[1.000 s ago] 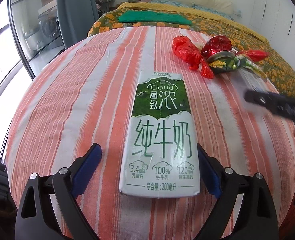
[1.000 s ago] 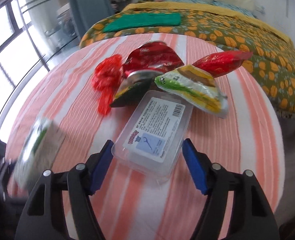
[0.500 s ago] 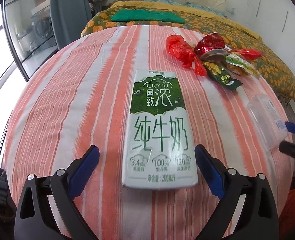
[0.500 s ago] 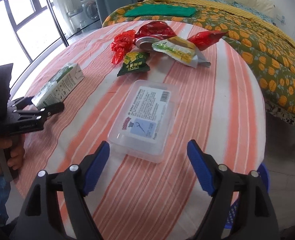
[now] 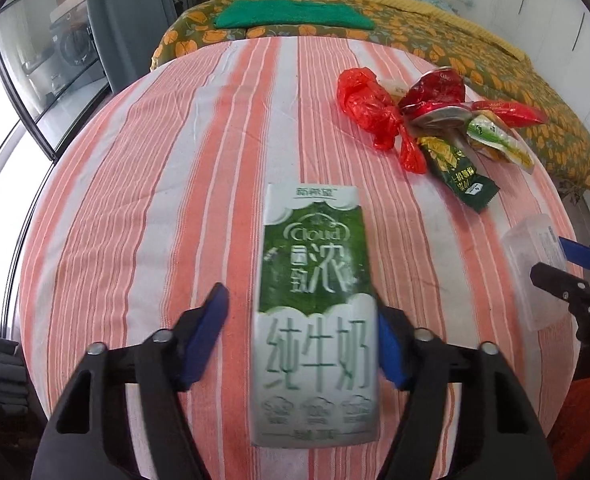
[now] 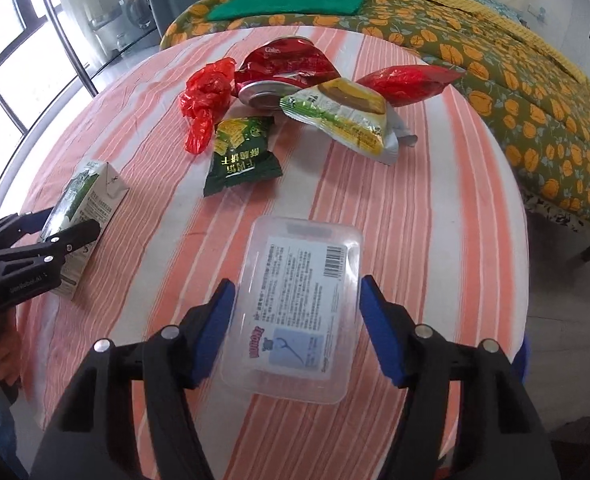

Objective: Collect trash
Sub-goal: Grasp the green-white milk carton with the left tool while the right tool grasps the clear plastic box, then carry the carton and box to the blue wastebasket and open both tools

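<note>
Left gripper (image 5: 301, 342) closing around the milk carton (image 5: 315, 320) at lower centre of its view, right pad touching, left pad just short. Right gripper (image 6: 295, 328) closing around the clear plastic box (image 6: 295, 312) at lower centre, pads just beside its walls. Wrappers (image 6: 243, 156) and crushed can (image 6: 283, 72) above on the striped tablecloth (image 6: 435, 200).

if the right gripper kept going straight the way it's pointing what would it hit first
Most likely the clear plastic box: it already lies between the closing jaws of the right gripper, blue pads on either side and not clearly touching yet. Beneath it is the striped tablecloth. Depth is hard to judge here.
</note>
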`<state>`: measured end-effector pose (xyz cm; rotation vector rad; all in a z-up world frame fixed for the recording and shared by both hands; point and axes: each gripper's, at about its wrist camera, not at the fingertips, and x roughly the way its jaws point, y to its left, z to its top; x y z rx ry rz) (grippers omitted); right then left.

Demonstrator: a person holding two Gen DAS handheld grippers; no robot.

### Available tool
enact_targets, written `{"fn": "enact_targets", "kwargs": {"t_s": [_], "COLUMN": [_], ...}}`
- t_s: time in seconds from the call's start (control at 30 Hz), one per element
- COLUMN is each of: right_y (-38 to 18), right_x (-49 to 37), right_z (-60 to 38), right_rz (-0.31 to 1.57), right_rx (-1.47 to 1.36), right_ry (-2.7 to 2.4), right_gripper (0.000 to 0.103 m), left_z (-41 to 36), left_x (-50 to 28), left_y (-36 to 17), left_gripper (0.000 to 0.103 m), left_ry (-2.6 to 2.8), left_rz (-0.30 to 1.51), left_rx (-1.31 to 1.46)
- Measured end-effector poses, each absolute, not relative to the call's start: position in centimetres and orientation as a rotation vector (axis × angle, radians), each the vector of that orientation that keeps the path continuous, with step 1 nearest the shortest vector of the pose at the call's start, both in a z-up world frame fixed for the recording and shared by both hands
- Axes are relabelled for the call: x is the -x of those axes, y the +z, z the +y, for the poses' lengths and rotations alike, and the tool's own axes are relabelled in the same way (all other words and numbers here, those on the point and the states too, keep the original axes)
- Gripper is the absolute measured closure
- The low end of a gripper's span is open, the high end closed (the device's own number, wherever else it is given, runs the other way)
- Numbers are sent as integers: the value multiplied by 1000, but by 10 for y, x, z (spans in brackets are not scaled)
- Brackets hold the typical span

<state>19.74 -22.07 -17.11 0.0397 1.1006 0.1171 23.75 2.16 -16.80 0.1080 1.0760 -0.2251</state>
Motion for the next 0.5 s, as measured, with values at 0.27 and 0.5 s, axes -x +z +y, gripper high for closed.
{"fn": "enact_targets", "kwargs": {"t_s": [0.27,0.5], "right_y": [-157,-143], "right_x": [-177,-155], "right_z": [-233,-242], "right_rz": [1023,943], "right_rx": [-90,-147], "right_ry": [165,237], "right_gripper": [41,41], "left_z": [22,-16], "left_x": [-214,-179], "left_y": [-154,-141], "left_gripper": [55,55], "left_ry": [-255,-364], "left_rz": [1025,992], "left_rx": [-53,-26]}}
